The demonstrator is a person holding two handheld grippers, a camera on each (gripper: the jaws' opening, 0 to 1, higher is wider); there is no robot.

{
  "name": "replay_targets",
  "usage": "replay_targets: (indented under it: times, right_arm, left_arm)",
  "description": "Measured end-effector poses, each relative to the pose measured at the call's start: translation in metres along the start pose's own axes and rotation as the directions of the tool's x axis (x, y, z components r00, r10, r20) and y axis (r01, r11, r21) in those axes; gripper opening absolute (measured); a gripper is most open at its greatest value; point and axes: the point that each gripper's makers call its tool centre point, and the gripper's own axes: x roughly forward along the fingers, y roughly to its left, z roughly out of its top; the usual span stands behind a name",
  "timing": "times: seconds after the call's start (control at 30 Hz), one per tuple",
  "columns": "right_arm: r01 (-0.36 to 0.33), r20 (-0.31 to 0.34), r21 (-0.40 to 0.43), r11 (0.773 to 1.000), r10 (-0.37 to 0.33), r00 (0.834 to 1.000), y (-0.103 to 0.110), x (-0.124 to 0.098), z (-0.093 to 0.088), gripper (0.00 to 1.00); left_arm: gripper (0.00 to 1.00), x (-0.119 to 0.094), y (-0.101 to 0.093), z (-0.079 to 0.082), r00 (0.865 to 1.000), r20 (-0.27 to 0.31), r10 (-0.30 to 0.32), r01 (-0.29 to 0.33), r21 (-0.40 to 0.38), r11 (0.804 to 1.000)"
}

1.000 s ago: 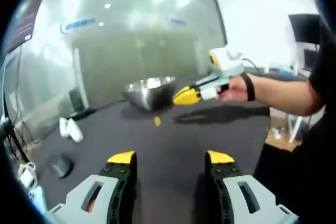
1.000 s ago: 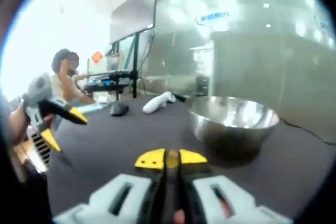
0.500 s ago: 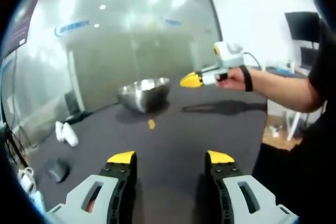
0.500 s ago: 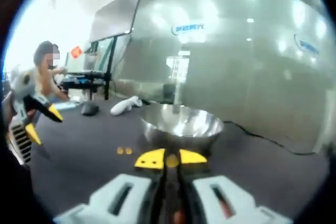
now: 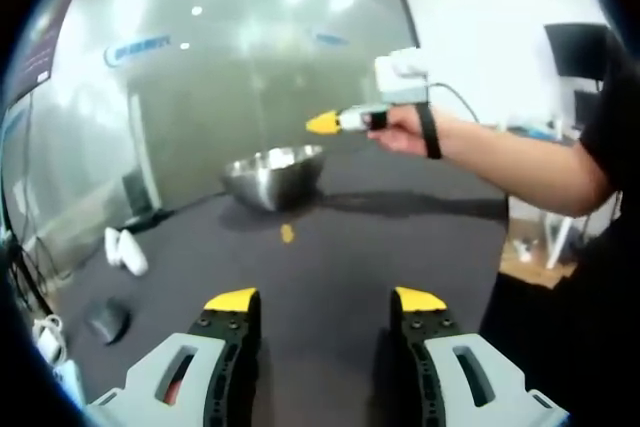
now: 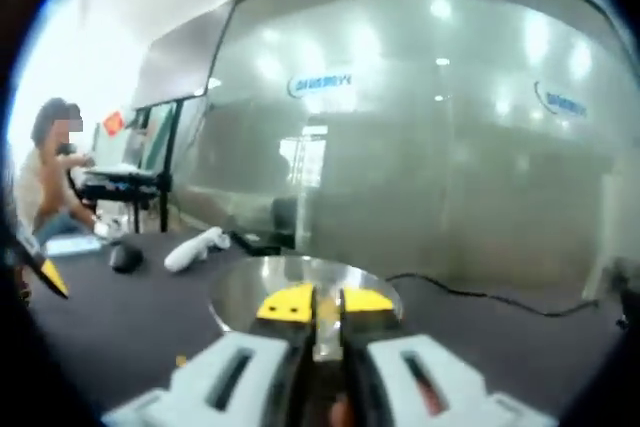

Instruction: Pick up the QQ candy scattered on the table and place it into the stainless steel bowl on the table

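I note a round, polished stainless steel bowl (image 5: pixel 273 174) at centre frame in the left gripper view, on a matte dark table (image 5: pixel 400 247). One small yellow QQ candy (image 5: pixel 288 233) lies on the table just below the bowl. My left gripper (image 5: pixel 326 301), yellow-tipped, stands wide apart at the bottom, grasping nothing. My right gripper (image 6: pixel 315 301) is closed tip to tip over the bowl (image 6: pixel 240 287); whether it grips candy I cannot tell.

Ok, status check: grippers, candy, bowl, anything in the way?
Right gripper shut, above the stainless steel bowl; grasp contents not visible. Left gripper open, empty, over the table. One candy on the table before the bowl. Path clear.
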Motion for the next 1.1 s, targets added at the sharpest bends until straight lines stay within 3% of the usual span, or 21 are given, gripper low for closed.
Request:
replay_targets:
  times: [0.17,0.2,0.27,0.5,0.87,1.1]
  right_arm:
    - [-0.010,0.008,0.091,0.996,0.010,1.000,-0.003,0.017,0.000,0.10]
    - [0.012,-0.033,0.111,0.994,-0.008,0.999,-0.008,0.020,-0.006,0.13]
    - [0.022,-0.032,0.126,0.992,-0.019,0.999,-0.013,0.023,-0.005,0.20]
    - [0.005,-0.019,0.134,0.991,-0.003,1.000,-0.012,0.020,-0.004,0.18]
    - [0.013,-0.009,0.134,0.991,-0.011,1.000,-0.018,-0.002,-0.001,0.16]
    - [-0.091,0.034,0.052,0.995,0.089,0.995,-0.008,-0.035,0.006,0.16]
  left_arm:
    - [0.53,-0.003,0.005,-0.004,1.000,-0.003,0.015,-0.015,-0.013,1.000]
    - [0.53,-0.003,0.006,-0.006,1.000,-0.008,0.017,-0.017,-0.016,1.000]
    - [0.53,-0.003,0.006,-0.008,1.000,-0.016,0.017,-0.017,-0.018,1.000]
    - [0.53,-0.001,0.005,-0.006,1.000,-0.009,0.013,-0.014,-0.019,1.000]
    - [0.53,0.001,0.003,-0.005,1.000,-0.008,0.007,-0.007,-0.012,1.000]
    - [0.53,0.000,0.007,-0.002,1.000,0.007,0.020,-0.019,-0.010,1.000]
